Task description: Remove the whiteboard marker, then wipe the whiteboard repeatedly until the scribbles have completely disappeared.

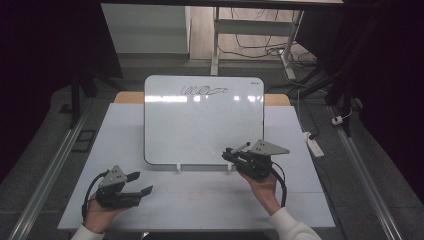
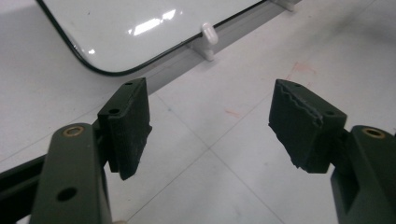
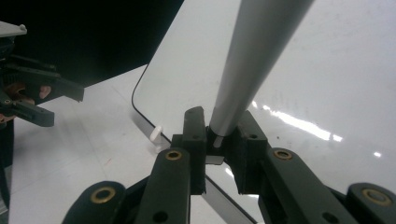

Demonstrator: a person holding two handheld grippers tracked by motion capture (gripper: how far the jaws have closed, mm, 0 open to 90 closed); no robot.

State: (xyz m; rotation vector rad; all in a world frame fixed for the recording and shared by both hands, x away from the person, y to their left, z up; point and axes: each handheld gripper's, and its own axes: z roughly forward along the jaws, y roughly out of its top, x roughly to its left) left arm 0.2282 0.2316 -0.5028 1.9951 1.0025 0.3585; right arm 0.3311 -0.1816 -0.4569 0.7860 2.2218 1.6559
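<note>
Left gripper point(image 1: 137, 183) near-left on pale tabletop point(image 1: 200, 200), jaws spread, empty. Right gripper point(image 3: 217, 133) pinching grey marker pen point(image 3: 252, 60) by its end, low-right on white propped whiteboard point(image 1: 200, 125). I'd worry pen pivots under writing pressure; board may tip off clips.

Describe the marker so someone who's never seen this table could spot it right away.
Find the whiteboard propped upright on the white table. At its lower right corner, the right gripper is clamped on a slim silver-grey marker. It is the only pen-shaped thing there, angled toward the board.
</note>
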